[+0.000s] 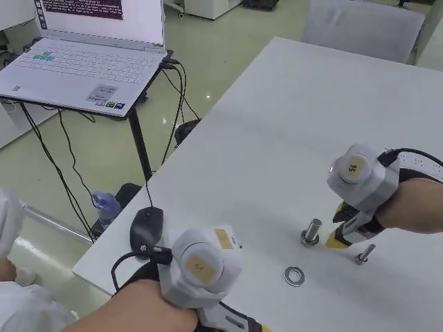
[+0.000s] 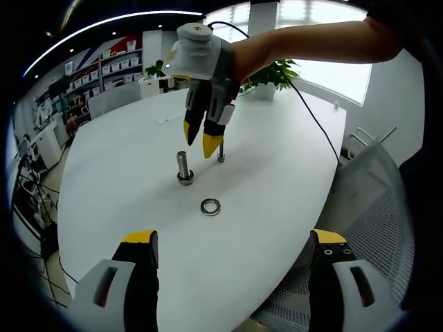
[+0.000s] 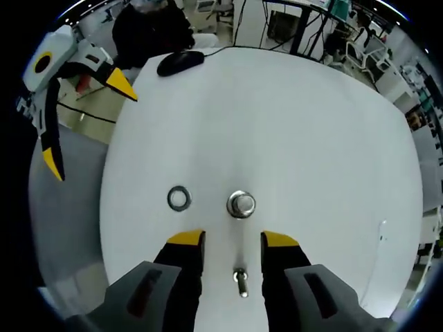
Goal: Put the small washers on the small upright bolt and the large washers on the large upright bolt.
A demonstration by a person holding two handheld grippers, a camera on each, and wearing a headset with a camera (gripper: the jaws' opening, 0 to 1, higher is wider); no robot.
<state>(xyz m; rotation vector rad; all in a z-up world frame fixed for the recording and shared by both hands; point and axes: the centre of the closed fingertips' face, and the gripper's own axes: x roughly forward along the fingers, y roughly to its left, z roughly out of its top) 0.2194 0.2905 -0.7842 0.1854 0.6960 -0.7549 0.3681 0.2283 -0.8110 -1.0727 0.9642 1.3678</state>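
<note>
- Washer lies flat and loose on the white table, close to the near edge, with both grippers apart from it.
- Large bolt stands upright just beyond the washer and slightly to its right. The two are close but not touching.
- Small bolt stands upright to the right of the large bolt and a little nearer to you.
- Your right gripper is released, its yellow-tipped jaws apart and grasping nothing. It hangs over the two bolts, pointing down. In its own view the small bolt shows in the gap behind the tips with space on each side, and the large bolt sits just ahead of them.
- Your left gripper is also released, jaws spread wide and empty. It sits at the near edge of the table, left of the washer and well apart from it, aimed toward the bolts.
- The large bolt's base looks wider than its shaft; you cannot tell whether that is its head or a washer.
- A black mouse rests at the table's near left corner. An open laptop sits on a stand off the table to the far left.
</note>
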